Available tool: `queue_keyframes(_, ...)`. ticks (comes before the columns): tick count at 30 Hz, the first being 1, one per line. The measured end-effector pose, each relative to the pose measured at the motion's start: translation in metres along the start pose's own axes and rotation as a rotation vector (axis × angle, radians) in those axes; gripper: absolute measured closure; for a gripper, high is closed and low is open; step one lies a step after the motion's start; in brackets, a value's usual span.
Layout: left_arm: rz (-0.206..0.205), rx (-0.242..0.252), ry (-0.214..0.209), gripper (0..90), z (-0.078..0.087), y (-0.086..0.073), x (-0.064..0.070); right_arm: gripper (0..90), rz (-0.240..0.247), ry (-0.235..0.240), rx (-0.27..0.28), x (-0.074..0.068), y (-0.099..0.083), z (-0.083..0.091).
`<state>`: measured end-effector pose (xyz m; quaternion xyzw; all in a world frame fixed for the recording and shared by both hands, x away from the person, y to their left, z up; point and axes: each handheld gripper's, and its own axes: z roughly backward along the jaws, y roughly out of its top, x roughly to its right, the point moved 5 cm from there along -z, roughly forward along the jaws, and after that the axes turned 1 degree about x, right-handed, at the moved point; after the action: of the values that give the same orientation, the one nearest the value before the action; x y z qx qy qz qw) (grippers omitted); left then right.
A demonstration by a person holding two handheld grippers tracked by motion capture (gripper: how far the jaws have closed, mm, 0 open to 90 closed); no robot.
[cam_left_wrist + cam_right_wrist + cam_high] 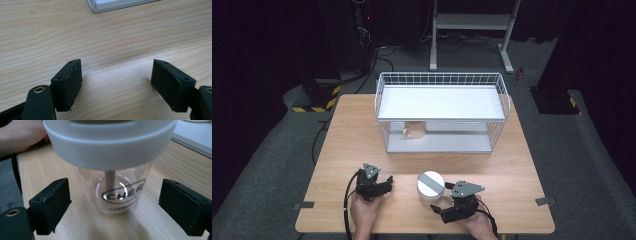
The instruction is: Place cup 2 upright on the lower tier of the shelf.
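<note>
Both jaws of the right gripper (115, 207) stand open around the clear jar (117, 192) on the table's (342, 150) near edge; it looks light, slippery and fragile, best gripped below its white lid (110, 142).

In the right gripper view, the clear jar (117, 192) standing between the open jaws loses the top of its white lid (110, 142) to the upper edge, so the lid's upper face is out of sight. The printed lettering on the glass is partly covered by a grey stem inside and cannot be read whole. Left of the jaws, a hand (17, 135) is cut off by the edge.

In the left gripper view, ahead of the jaws, only a corner of a white tray (120, 5) enters.

In the high view, a tan object (414, 129) sits half hidden under the wire rack's (442, 80) shelf, too small to identify.
</note>
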<state>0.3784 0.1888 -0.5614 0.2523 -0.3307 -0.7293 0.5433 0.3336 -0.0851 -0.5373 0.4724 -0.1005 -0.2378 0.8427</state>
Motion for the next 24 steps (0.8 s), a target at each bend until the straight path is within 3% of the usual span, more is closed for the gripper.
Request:
queue_keyframes(9,0.001,0.0,-0.001,24.6,0.0,0.0,0.0,9.8,0.008,0.001,0.011,-0.002,0.008,-0.01)
queue_keyframes(24,0.001,-0.001,-0.002,24.5,0.0,0.0,0.0,14.6,0.043,-0.044,0.006,-0.005,0.019,-0.026)
